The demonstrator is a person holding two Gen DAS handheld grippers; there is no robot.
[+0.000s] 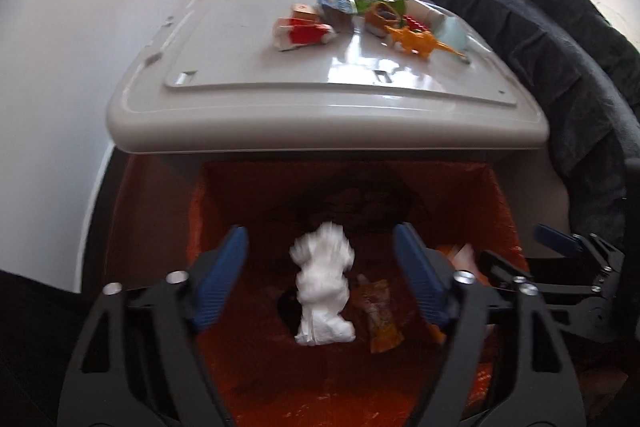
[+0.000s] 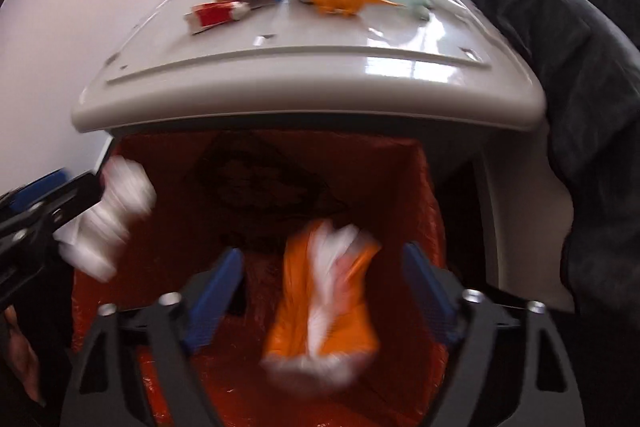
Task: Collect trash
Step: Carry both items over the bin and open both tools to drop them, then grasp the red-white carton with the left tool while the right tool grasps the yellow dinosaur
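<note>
Over the orange-lined bin (image 1: 208, 211), your left gripper (image 1: 322, 281) stands apart, a crumpled white tissue wad (image 1: 322, 291) loose between its fingers; your right gripper (image 2: 324, 291) gapes around a blurred orange-and-white wrapper (image 2: 324, 307), untouched.

Left gripper (image 1: 320, 279) jaws wide apart over orange-lined bin (image 1: 500, 211); crumpled white tissue wad (image 1: 322, 291) between them, untouched.

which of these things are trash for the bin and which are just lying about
Job:
white crumpled paper
orange-and-white wrapper
orange-lined bin
red-and-white carton
blue and green wrappers

Lying about:
orange toy dinosaur
dark blanket
grey lid
</note>
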